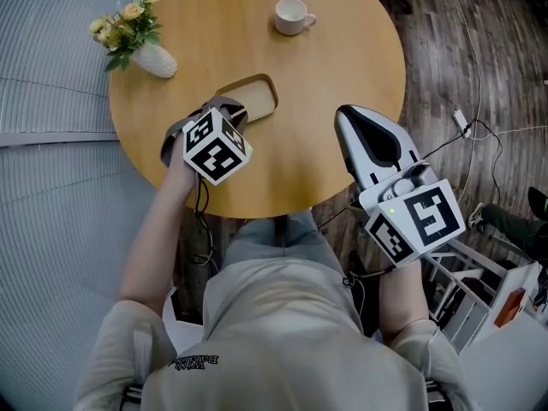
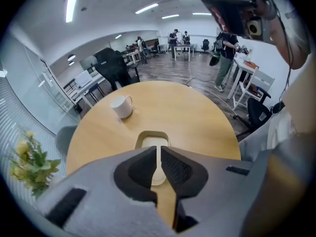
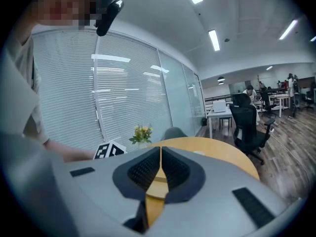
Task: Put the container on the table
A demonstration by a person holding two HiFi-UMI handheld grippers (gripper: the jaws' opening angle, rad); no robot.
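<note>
The container is a shallow tan tray with rounded corners. It lies flat near the middle of the round wooden table. My left gripper hovers over the tray's near end. In the left gripper view its jaws are closed to a hairline slit, with nothing between them. The container shows just beyond the tips and its near end is hidden. My right gripper is shut and empty above the table's front right edge. In the right gripper view its jaws meet.
A white cup stands at the table's far side. A white vase of yellow flowers stands at the far left. Cables and a white rack lie on the floor to the right. A black office chair stands beyond the table.
</note>
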